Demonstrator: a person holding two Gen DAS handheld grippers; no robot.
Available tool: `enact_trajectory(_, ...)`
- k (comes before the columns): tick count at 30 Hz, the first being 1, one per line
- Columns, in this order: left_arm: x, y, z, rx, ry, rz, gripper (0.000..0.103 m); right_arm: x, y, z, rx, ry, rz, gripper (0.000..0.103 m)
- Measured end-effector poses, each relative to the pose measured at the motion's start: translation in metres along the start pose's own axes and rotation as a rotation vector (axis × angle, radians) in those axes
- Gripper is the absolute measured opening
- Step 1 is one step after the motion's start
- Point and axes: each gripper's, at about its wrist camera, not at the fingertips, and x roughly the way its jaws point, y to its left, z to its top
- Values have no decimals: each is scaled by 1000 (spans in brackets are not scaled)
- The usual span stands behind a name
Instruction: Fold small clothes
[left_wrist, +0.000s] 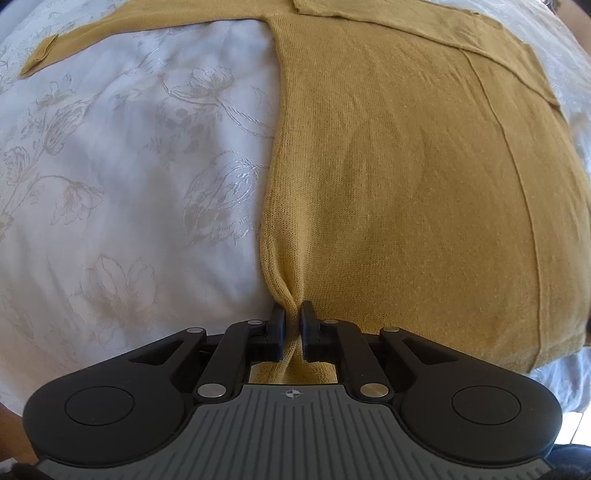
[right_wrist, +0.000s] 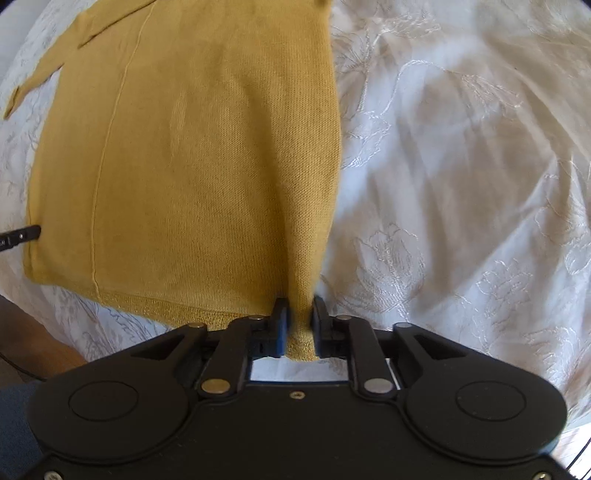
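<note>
A mustard-yellow knit top (left_wrist: 406, 166) lies flat on a white embroidered bedcover (left_wrist: 129, 166). Its left sleeve (left_wrist: 74, 40) stretches out to the far left, and the other sleeve is folded across its upper part. My left gripper (left_wrist: 292, 317) is shut on the top's left bottom corner, the fabric bunched between the pads. In the right wrist view the same top (right_wrist: 203, 147) fills the left half. My right gripper (right_wrist: 300, 314) is shut on its right bottom corner at the glittery hem (right_wrist: 184, 314). The left gripper's finger tip (right_wrist: 22, 234) shows at the left edge.
The white bedcover (right_wrist: 461, 184) spreads wrinkled to the right of the top. The bed's near edge and a brown floor (right_wrist: 40, 354) show at the lower left of the right wrist view.
</note>
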Motion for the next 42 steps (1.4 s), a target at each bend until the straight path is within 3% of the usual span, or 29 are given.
enact_trajectory(1, 1, 1, 1, -12, 3, -10, 11, -3, 0, 0, -2, -1, -4, 59)
enact_trajectory(3, 1, 6, 3, -46, 3, -46, 16, -18, -1, 2, -1, -43, -14, 64)
enact_trajectory(5, 0, 15, 1, -84, 5, -69, 19, -37, 2, 7, 6, -138, -15, 68)
enact_trajectory(7, 1, 16, 1, -94, 3, -75, 21, -51, 5, 16, 22, -223, -8, 89)
enact_trajectory(13, 6, 6, 3, -66, 4, -67, 34, -43, 4, 52, 59, -273, -85, 89)
enact_trajectory(18, 8, -2, 2, -54, -4, -53, 36, -17, -14, 52, 4, -209, -330, 87)
enact_trajectory(20, 8, -2, 3, -60, -3, -53, 37, -18, -23, 43, 17, -203, -370, 85)
enact_trajectory(23, 11, -6, -1, -74, -9, -53, 37, -34, -32, 28, 71, -255, -275, 84)
enact_trajectory(27, 7, -4, -5, -90, -17, -57, 41, -46, -19, 17, 39, -297, -147, 85)
enact_trajectory(29, 6, -5, -7, -99, -22, -65, 46, -33, -9, 16, 9, -224, -109, 86)
enact_trajectory(33, 7, -4, -8, -112, -24, -105, 61, 9, 8, 5, -84, -10, -192, 86)
enact_trajectory(34, 7, -4, -9, -120, -22, -125, 70, 11, 9, 2, -83, 5, -185, 87)
enact_trajectory(36, 6, -2, -9, -128, -20, -160, 79, 5, 9, -1, -69, -1, -155, 87)
enact_trajectory(39, -5, -4, -8, -132, -51, -168, 80, -16, 9, 1, -39, -49, -118, 86)
enact_trajectory(42, -30, 3, -5, -172, -138, -177, 80, -42, 14, 12, -17, -143, -99, 91)
